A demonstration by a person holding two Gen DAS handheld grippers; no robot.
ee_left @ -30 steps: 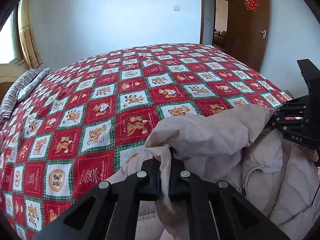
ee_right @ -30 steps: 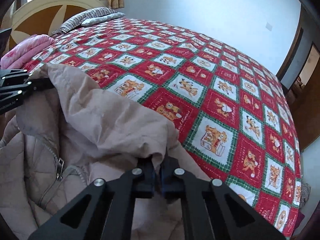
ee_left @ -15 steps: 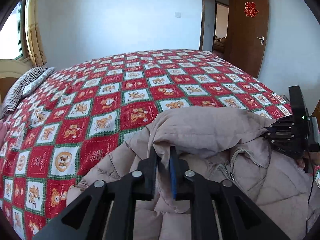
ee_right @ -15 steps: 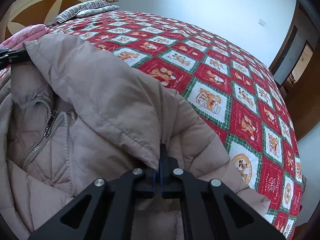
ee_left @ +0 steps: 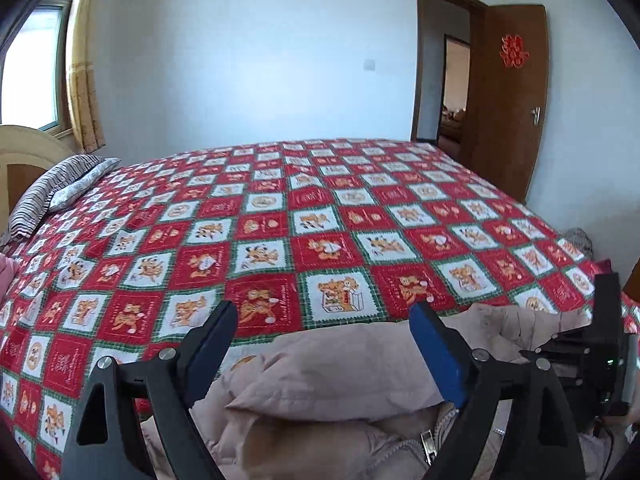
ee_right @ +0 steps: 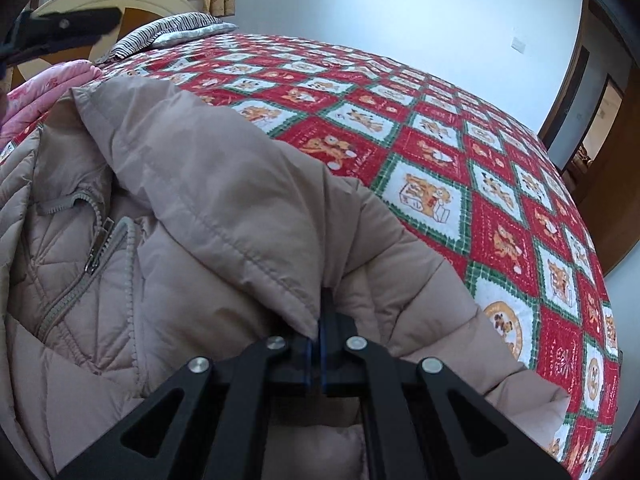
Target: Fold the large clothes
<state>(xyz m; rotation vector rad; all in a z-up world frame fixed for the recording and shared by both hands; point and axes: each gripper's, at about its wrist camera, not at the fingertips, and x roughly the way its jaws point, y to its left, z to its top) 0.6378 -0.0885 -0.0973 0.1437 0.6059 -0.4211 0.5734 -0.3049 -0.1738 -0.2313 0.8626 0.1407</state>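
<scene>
Only the right wrist view showed the right gripper (ee_right: 316,340) with its jaws pressed together, pinching a folded edge of the beige padded jacket (ee_right: 224,208), along with the zipper (ee_right: 94,258) and a pink cloth (ee_right: 44,88) near the headboard. From the left wrist view, the left gripper (ee_left: 324,320) had its jaws opening wide above the jacket's turned-over fold, gripping nothing. That jacket lay on the near edge of the bed (ee_left: 280,216); an open door (ee_left: 508,100) showed only there.
</scene>
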